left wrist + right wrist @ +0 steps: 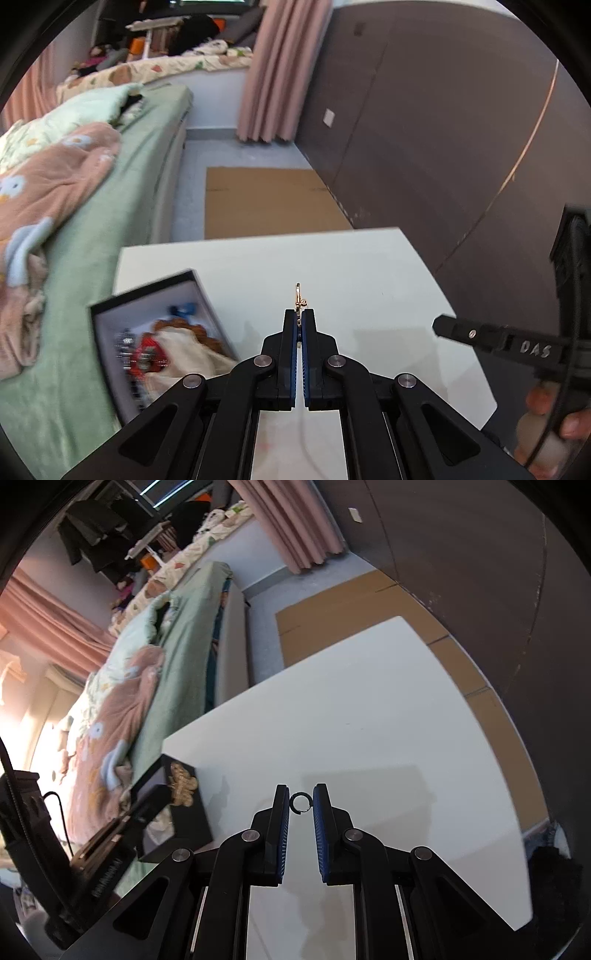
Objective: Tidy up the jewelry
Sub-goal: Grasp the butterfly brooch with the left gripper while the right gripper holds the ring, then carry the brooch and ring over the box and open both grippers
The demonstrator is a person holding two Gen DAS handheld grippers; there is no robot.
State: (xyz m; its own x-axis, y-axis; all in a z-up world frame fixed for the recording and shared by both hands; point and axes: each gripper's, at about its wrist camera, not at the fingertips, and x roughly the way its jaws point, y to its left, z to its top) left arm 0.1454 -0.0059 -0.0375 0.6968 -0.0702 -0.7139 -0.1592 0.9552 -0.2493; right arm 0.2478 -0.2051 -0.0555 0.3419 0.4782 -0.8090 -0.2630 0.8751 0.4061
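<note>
My left gripper (299, 314) was pinching a gold clasp (298, 295) above the white table (369, 266), beside the open jewelry box (110, 332), while my right gripper (301, 797) held a small dark ring (301, 802) between its pads.

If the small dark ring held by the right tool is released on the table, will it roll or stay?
The small dark ring looks round, thin and light, so it would probably roll or bounce on the smooth white table. Only its edges are pinched, so it may slip.

Jewelry box (155, 339) contents — motion-blurred, front corner behind the left claw (299, 314).
</note>
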